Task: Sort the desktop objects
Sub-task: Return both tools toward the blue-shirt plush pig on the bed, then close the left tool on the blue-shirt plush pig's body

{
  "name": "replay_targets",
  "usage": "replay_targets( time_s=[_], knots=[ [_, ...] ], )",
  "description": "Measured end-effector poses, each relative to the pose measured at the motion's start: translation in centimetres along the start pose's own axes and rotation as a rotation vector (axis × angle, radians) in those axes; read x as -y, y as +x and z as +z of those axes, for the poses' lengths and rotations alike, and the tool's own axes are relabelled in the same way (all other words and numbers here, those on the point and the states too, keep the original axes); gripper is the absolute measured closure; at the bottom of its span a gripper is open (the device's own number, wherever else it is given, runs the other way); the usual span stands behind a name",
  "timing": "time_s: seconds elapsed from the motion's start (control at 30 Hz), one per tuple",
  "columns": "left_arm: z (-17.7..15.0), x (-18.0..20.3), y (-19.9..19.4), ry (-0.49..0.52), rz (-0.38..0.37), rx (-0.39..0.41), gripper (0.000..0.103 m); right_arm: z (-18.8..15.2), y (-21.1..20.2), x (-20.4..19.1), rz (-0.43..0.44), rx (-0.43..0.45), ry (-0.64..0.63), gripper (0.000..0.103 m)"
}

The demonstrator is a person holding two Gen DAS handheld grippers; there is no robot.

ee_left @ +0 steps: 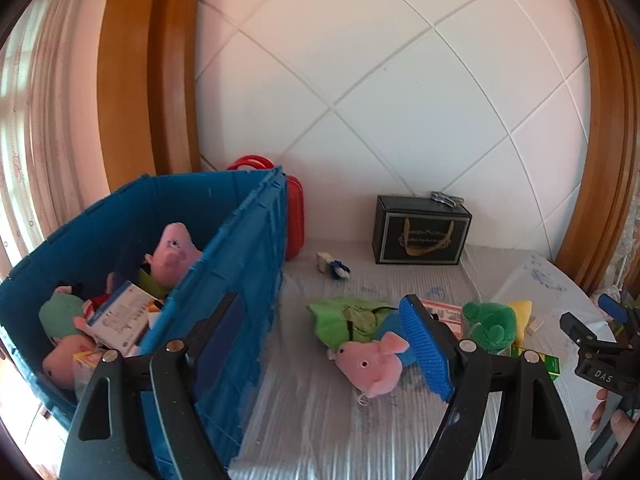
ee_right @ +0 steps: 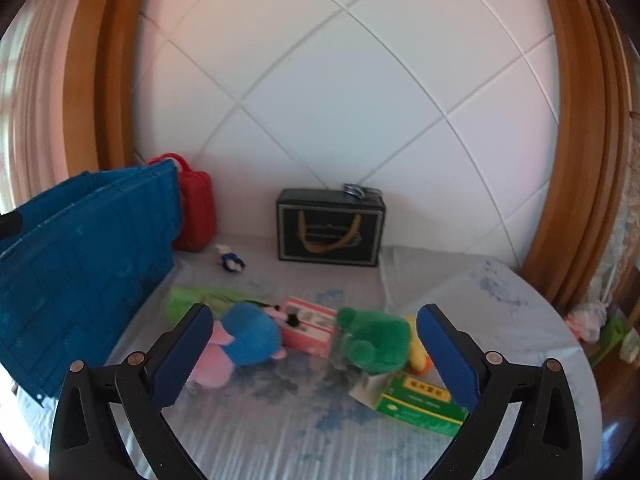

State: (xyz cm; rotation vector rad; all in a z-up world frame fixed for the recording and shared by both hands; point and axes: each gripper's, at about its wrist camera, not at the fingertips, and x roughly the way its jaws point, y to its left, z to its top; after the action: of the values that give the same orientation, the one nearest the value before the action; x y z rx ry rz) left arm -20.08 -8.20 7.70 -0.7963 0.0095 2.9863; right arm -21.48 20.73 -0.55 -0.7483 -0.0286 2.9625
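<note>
Because the sorting gathers loose toys into one container, the blue crate (ee_left: 168, 280) stands at the left of the table, its open top already holding a pink pig plush (ee_left: 174, 254), a green plush and a printed box (ee_left: 120, 316). Behind its far corner a red case (ee_left: 294, 216) sits against the wall, apparently out of the sorting.

The left gripper (ee_left: 320, 348) hangs beside the crate wall with its jaws spread wide and nothing between them, which suggests it is free for the next pick.

Right of the crate, on the plastic-covered table (ee_left: 320, 420), lie the unsorted things: a green cloth (ee_left: 344, 320), touching a pig plush in blue (ee_left: 374, 364) that lies on its side, then a pink box (ee_right: 310, 330), a green frog plush (ee_right: 374, 338) with a yellow toy (ee_right: 418, 350) just behind it, and a green box (ee_right: 420, 402) nearest the camera.

The right gripper (ee_right: 320, 354) is also open and empty, its fingers framing the frog plush from a little way off without touching it; likely that toy is its next target.

A black gift box (ee_right: 330, 228) stands well back by the wall.
</note>
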Motion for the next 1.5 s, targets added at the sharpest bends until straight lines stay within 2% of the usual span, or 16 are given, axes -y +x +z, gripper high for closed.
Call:
replay_targets(
  time_s=[0.23,0.4,0.57,0.73,0.93,1.0,1.03,1.13,1.2,1.27,1.47,1.5],
  knots=[
    [-1.9,4.8,4.7,-0.003,-0.031,-0.106,0.023,-4.4,1.1,10.3,-0.127,-0.127,0.085,0.0],
    [-4.1,6.5,9.3,-0.023,-0.011,-0.187,0.023,-5.9,3.0,13.8,-0.121,-0.183,0.109,0.0],
    [-6.4,6.0,15.4,-0.063,0.015,-0.305,0.023,-6.2,6.9,13.5,-0.058,-0.22,0.096,0.0],
    [-7.0,5.2,21.4,-0.104,0.062,-0.388,0.023,-6.1,12.4,10.6,0.065,-0.299,0.088,0.0],
    [-6.8,6.2,29.9,-0.091,0.103,-0.452,0.023,-6.0,17.1,7.1,0.105,-0.362,0.053,0.0],
    [-7.4,6.6,32.3,-0.095,0.092,-0.488,0.023,-5.9,18.3,6.4,0.102,-0.375,0.037,0.0],
    [-8.0,6.8,33.3,-0.097,0.061,-0.518,0.023,-5.7,18.8,6.1,0.103,-0.378,0.031,0.0],
    [-9.4,8.3,32.5,-0.067,-0.075,-0.514,0.023,-5.1,20.0,5.3,0.108,-0.375,0.024,0.0],
    [-10.2,9.3,29.8,-0.008,-0.147,-0.463,0.023,-4.7,20.6,4.5,0.132,-0.367,0.024,0.0],
    [-11.0,9.6,27.1,0.019,-0.197,-0.448,0.023,-4.6,21.7,3.3,0.172,-0.383,0.013,0.0],
    [-13.3,8.0,22.6,0.028,-0.151,-0.487,0.023,-6.4,25.3,-1.3,0.32,-0.489,-0.019,0.0],
    [-13.9,7.6,22.4,0.031,-0.132,-0.499,0.023,-7.1,26.0,-2.3,0.338,-0.521,-0.037,0.007]
  ],
)
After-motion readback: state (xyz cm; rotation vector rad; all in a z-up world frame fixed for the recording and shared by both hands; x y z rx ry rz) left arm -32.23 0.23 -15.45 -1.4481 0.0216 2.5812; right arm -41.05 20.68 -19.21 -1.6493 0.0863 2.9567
